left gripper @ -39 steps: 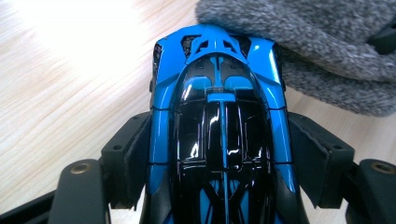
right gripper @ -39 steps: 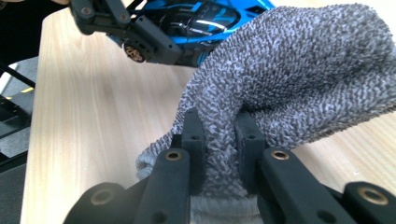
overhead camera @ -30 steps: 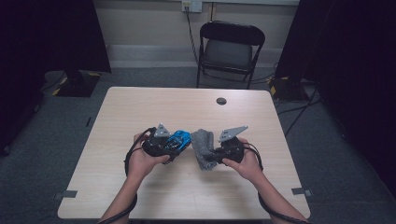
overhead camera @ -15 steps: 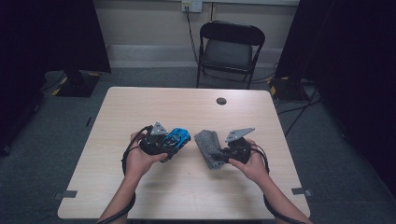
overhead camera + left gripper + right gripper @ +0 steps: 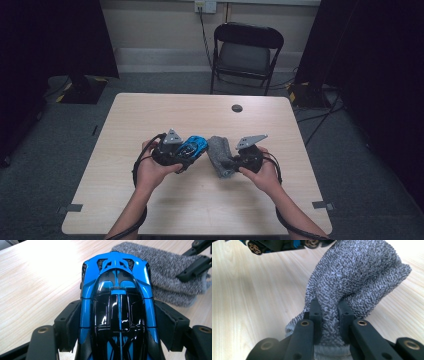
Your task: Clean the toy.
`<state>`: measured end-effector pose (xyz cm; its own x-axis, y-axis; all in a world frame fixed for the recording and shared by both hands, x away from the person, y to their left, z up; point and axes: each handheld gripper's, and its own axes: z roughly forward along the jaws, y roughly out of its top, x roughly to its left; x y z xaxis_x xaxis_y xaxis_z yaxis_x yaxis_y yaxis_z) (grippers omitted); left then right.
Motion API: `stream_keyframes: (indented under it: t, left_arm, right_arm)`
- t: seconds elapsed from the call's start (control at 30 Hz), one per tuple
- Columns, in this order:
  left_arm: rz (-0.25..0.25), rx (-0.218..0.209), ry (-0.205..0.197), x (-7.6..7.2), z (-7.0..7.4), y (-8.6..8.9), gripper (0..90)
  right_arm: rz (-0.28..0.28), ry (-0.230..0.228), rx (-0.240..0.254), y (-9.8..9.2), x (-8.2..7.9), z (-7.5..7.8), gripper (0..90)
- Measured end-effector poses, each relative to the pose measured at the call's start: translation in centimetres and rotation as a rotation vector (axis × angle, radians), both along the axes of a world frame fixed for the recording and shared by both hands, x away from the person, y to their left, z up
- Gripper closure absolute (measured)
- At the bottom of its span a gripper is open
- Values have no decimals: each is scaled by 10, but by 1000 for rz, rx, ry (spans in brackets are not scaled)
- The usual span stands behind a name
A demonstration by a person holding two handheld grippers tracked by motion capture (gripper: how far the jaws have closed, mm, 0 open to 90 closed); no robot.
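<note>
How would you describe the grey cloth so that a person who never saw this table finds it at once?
Start at the pale wooden table in front of the black folding chair. Near its middle, the person's two hands meet. The grey cloth is the soft, speckled, knitted piece pinched in the right gripper, beside the glossy blue and black toy car in the left gripper; unlike the car, it is dull and limp.

A light wooden counter (image 5: 150, 120) stands on a grey carpet floor (image 5: 45, 150). A small dark round disc (image 5: 237, 108) lies near its far edge. Behind it stands a black folding chair (image 5: 246, 55), under a wall socket (image 5: 205, 6).
</note>
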<state>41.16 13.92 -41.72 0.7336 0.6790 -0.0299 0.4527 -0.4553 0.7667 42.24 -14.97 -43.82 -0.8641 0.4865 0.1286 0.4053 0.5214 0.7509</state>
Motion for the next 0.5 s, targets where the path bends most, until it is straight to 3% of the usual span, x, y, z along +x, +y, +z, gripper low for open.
stream_keyframes:
  t: [0.5]
  left_arm:
    - [-14, -17, -1, -1, 7, -9, 282]
  right_arm:
    - [70, 0, 38, 26, -5, 4, 782]
